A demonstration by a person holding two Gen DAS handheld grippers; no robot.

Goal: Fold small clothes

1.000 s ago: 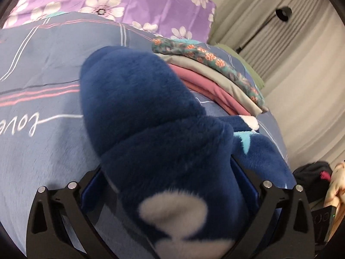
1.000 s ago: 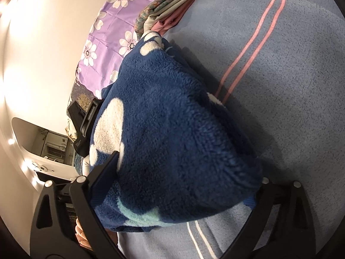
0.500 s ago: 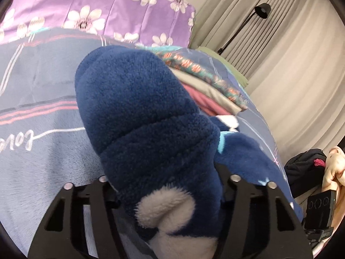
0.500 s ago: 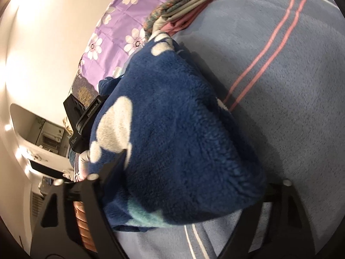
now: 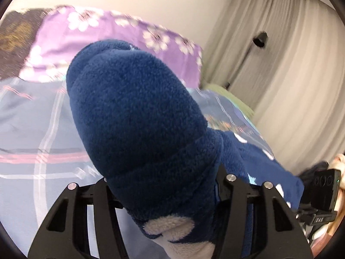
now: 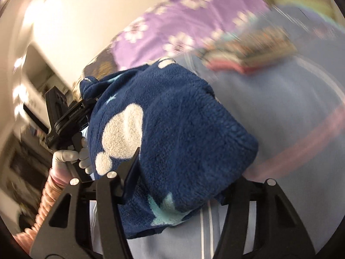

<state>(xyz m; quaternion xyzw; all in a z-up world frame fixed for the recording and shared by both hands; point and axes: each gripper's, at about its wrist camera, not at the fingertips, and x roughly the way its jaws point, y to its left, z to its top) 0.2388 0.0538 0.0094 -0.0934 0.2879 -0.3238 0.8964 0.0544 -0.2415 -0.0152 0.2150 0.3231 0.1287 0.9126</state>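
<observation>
A folded dark blue fleece garment [image 5: 138, 108] with white and pale blue patches is held up between both grippers, above the blue-grey bedspread [image 5: 32, 129]. My left gripper [image 5: 163, 183] is shut on one end of the bundle, its fingers pressed into the thick pile. In the right wrist view the fleece garment [image 6: 183, 118] fills the middle. My right gripper [image 6: 185, 172] grips the other end, its jaws still closing on the fleece. The right fingertip is hidden under the cloth. A gloved hand [image 6: 66, 157] holds the left tool on the far side.
A blurred stack of folded clothes [image 6: 248, 51] lies on the bedspread [image 6: 291, 99] beyond the fleece. A purple flowered pillow [image 5: 107, 34] sits at the head of the bed. Pale curtains [image 5: 291, 75] and a floor lamp [image 5: 259, 40] stand to the right.
Both grippers went from wide around the fleece bundle to closed on it, then rose with it off the bedspread. The right view has rolled, and the bed now looks farther away.
</observation>
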